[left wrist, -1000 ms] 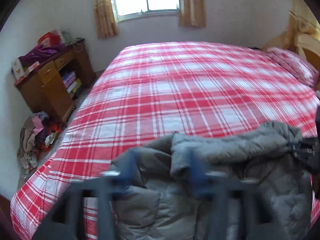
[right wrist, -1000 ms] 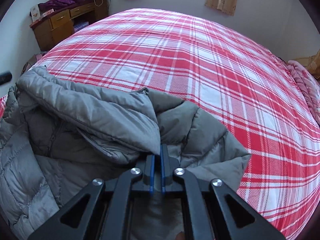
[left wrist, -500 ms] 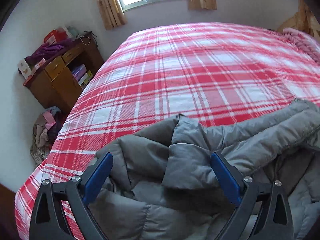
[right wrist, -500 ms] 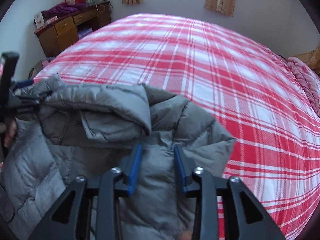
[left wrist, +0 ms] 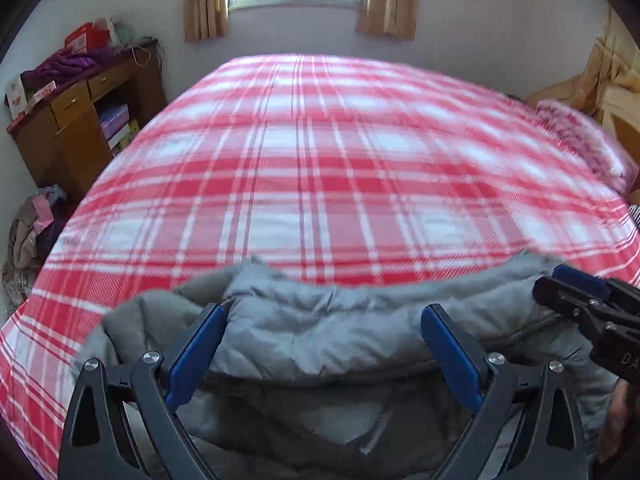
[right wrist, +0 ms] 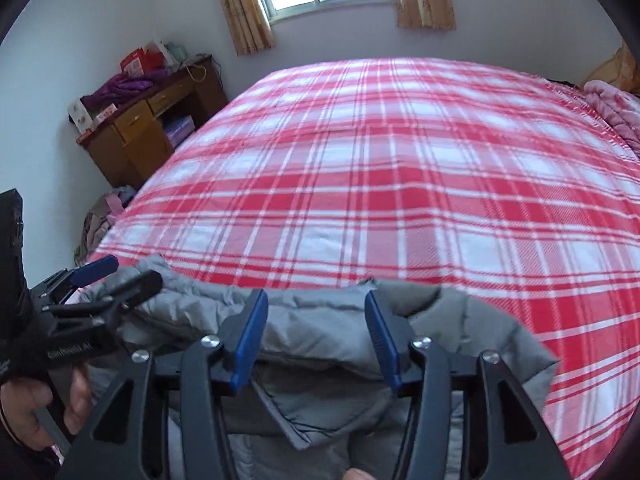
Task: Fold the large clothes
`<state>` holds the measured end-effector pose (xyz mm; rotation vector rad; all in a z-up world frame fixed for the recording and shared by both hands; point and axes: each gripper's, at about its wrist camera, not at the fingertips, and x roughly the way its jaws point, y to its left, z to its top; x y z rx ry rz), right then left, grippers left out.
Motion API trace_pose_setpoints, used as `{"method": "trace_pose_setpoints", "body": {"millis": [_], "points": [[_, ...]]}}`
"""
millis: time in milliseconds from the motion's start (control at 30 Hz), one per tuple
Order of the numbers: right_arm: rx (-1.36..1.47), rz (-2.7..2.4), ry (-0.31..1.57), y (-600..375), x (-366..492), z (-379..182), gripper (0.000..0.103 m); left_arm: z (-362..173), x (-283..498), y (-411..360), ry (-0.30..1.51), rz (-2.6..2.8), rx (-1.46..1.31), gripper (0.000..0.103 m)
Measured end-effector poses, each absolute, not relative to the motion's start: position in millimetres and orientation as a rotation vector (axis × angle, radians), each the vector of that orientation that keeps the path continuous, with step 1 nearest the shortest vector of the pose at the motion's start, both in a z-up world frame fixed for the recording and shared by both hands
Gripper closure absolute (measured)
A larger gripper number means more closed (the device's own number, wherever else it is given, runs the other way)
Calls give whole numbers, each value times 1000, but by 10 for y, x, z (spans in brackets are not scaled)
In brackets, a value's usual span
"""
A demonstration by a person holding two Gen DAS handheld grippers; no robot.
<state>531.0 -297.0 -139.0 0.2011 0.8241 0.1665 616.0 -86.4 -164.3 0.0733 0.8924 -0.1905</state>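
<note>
Grey puffer jacket (left wrist: 320, 336) lies bunched at the bottom of the frame, on the near edge of the bed (left wrist: 320, 168) with its red plaid cover. In both wrist views the folded-over top edge sits lower centre.

Left gripper (left wrist: 324, 332): jaws wide apart, jacket fold between them, pads not pressing. Right gripper (right wrist: 316, 328): jaws opening, jacket fabric between them but no pinch visible. In the left wrist view the right gripper shows at the lower right edge; in the right wrist view the left one shows at lower left, with the person's hand (right wrist: 36, 408) on its handle.

Step, as a guess: a fold has been laid down and released, with both claws free of the cloth. The next move likely calls for picking new grab points, probably an outer side or sleeve, and pinching through the thick padding without dragging the layers below.

Containers: the wooden desk (right wrist: 152, 132) at upper left has an open shelf with what look like books or boxes; the details are too small to tell. Purple clothing (right wrist: 120, 86) and a red box (right wrist: 140, 62) sit on top. A clothes pile (left wrist: 30, 236) is on the floor at the left edge.
</note>
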Motion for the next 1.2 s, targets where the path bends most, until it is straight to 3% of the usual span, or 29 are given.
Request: {"method": "trace_pose_setpoints", "body": {"millis": [200,767,1000,1200], "points": [[134,157,838,-2878,5227,-1802,51,-1949,6140,-745,923,-190,32,5],[85,131,847,-2823,5263,-2051,51,-2023,6141,-806,911,-173,68,2],[46,129,847,-2793,5250,-1994,51,-1682,5965,-743,850,-168,66,2],[103,111,699,-2988,4992,-1612,51,-1308,5824,-1004,739,-183,129,2]]}}
